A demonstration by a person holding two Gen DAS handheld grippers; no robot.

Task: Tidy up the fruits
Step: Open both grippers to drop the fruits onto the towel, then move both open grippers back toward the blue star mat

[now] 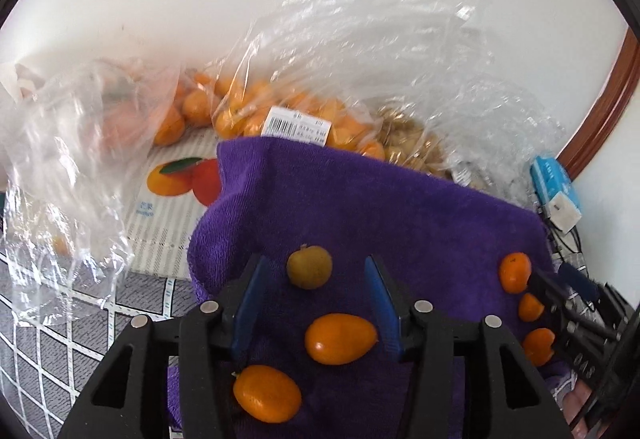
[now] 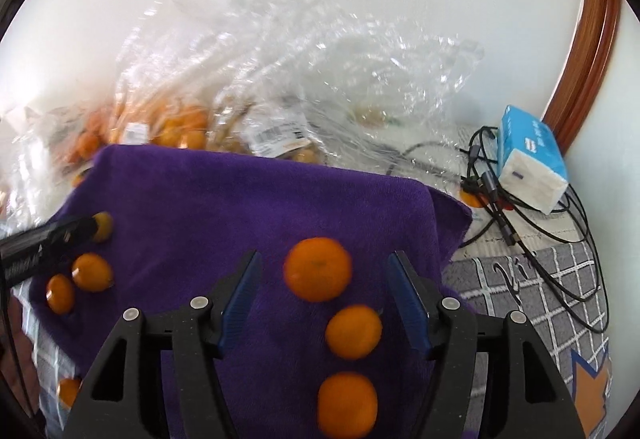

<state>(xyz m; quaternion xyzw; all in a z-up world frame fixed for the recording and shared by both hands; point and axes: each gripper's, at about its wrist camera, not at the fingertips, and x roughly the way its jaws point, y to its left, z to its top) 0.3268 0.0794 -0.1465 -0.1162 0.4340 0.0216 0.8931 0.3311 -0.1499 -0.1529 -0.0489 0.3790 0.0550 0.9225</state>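
Note:
A purple towel lies on the table with fruit on it. In the left wrist view my left gripper is open over the towel. A small yellow-brown fruit sits between its fingertips and two orange kumquats lie closer in. In the right wrist view my right gripper is open with a mandarin between its fingertips. Two more mandarins lie below it. Clear plastic bags of oranges rest behind the towel.
A blue tissue pack and tangled black cables lie at the right on the grey checked cloth. A fruit-printed box sits under the bags. A white wall is behind. A wooden frame stands at the far right.

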